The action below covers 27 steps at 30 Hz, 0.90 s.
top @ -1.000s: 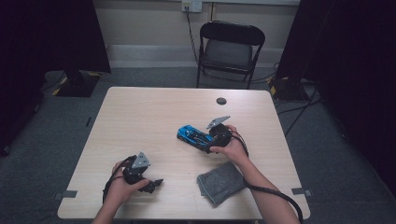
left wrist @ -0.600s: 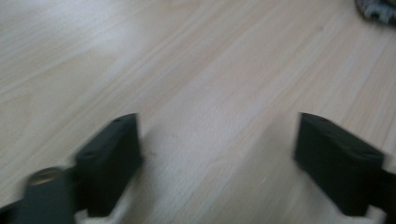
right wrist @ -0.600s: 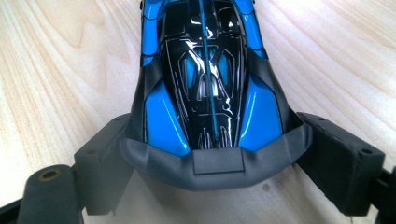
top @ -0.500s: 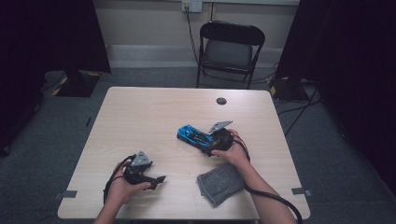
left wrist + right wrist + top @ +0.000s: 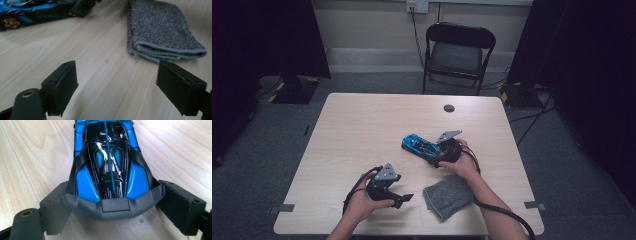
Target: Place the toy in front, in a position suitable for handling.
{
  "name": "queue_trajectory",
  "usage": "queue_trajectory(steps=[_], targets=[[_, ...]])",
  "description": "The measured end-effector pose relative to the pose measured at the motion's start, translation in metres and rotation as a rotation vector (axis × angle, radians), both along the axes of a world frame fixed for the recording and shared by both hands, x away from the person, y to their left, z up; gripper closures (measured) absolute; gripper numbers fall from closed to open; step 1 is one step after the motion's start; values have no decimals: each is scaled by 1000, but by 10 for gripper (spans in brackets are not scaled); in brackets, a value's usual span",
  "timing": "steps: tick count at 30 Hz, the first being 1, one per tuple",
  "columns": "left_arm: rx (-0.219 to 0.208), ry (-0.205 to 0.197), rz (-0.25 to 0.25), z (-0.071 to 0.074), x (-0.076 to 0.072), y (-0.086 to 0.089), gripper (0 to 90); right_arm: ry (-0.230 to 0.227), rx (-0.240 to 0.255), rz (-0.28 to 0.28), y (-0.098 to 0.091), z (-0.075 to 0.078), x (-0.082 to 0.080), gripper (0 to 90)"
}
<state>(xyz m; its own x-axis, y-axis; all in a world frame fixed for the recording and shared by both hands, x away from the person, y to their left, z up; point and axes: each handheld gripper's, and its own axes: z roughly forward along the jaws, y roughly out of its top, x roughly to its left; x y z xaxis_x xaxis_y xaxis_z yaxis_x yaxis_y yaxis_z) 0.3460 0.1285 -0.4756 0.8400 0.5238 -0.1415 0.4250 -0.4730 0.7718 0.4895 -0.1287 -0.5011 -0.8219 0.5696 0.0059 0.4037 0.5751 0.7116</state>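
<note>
Clamping blue toy car (image 5: 110, 167), right tongs (image 5: 110, 206), left tongs (image 5: 125, 82) agape beside grey cloth (image 5: 160, 30).

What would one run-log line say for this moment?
right gripper: around toy car's rear | left gripper: open, facing grey cloth | table

A light wooden table (image 5: 362, 135) with rounded corners stands in the middle of the room on a grey carpet floor (image 5: 272, 150). Behind the table, a black folding chair (image 5: 458, 55) with a grey seat stands close to the pale back wall (image 5: 367, 25). On this wall, above the chair, there is a white power socket (image 5: 417, 6), and a cable hangs down from it. Dark curtains (image 5: 262, 40) hang left and right of the table. Black cables (image 5: 532, 125) lie on the floor at the right of the table. The light is soft and dim.
</note>
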Motion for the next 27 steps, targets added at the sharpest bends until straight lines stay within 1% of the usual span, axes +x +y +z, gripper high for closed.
queue_trajectory(steps=[1, 2, 4, 7, 8, 9, 10, 11, 12, 13, 14, 15, 16, 17, 18, 19, 21, 25, 27], targets=[[-6, 4, -15, 2, 0, -7, 168, -1, 2, 3, 0, 0, 0, 154], [-6, 4, -15, 2, 0, -7, 169, -1, 2, 3, 0, 0, 0, 154], [-2, -3, -40, 6, 0, -18, 169, -2, 2, 8, 0, 0, 1, 154], [-19, -11, -64, 11, -2, -30, 168, -11, 16, 9, -1, -2, 0, 155], [-19, -11, -64, 11, -2, -30, 168, -11, 16, 9, -1, -2, 0, 155], [-23, -10, -81, 12, -2, -39, 167, -16, 25, 6, -2, -3, 0, 156], [-23, -10, -81, 12, -2, -39, 165, -16, 25, 6, -2, -3, 0, 156], [-21, -6, -97, 12, -3, -47, 165, -18, 28, 7, -3, -3, 0, 156], [-29, -5, -106, 12, -2, -57, 165, -18, 28, 6, -2, -3, 0, 156], [-41, 0, -114, 12, -2, -62, 168, -17, 28, 8, -2, -3, 0, 156], [-41, 0, -114, 12, -2, -62, 176, -17, 28, 8, -2, -3, 0, 156], [-45, 4, -120, 11, -2, -68, 180, -18, 28, 6, -2, -3, 0, 157], [-41, 3, -133, 8, -1, -79, 181, -18, 28, 6, -2, -3, 0, 157], [-41, 3, -133, 8, -1, -79, 183, -19, 29, 6, -2, -3, 0, 157], [-28, -2, -142, 6, -1, -89, 183, -19, 28, 5, -2, -3, 0, 157], [-28, -2, -142, 6, -1, -89, 186, -19, 28, 5, -2, -3, 0, 157], [-11, -9, -152, 2, -1, -101, 192, -19, 29, 5, -2, -3, 0, 157], [8, -10, -153, -2, 0, -108, 202, -19, 29, 5, -2, -3, 0, 157], [25, -8, -159, -8, 0, -113, 203, -20, 29, 5, -2, -3, 0, 157]])
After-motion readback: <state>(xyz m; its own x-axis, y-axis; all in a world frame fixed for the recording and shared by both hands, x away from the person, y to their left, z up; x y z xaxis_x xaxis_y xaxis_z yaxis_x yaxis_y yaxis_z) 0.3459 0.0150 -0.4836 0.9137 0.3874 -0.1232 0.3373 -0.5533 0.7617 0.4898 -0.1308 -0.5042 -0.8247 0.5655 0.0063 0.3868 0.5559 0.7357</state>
